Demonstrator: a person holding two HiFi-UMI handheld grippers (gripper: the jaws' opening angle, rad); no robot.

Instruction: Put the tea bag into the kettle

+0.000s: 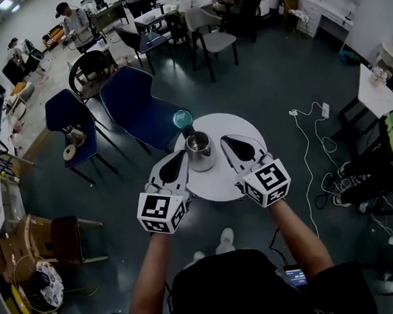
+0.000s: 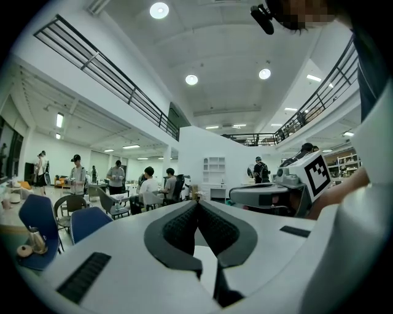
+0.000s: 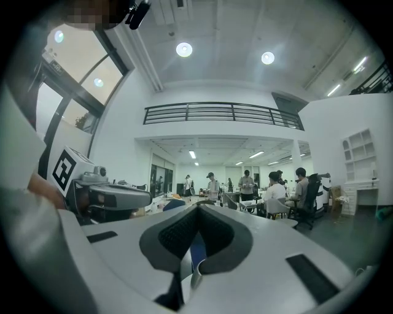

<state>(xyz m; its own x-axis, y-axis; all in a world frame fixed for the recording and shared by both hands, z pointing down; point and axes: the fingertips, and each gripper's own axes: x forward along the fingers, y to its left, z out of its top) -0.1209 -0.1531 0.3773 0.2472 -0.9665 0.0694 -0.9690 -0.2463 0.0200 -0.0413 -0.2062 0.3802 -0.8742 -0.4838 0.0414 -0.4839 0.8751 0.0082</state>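
Standing open-topped on the left part of one round white table (image 1: 217,180) is one steel kettle (image 1: 199,151), with one round teal object (image 1: 182,119) just beyond it. Two grippers flank the kettle, tips angled inward: the left gripper (image 1: 176,162) just beside its left wall, the right gripper (image 1: 233,144) just beside its right. Each claw has its jaws pressed together at the tips. Two bare forearms reach forward and down from the person. Two blue chairs (image 1: 138,107) stand past the table
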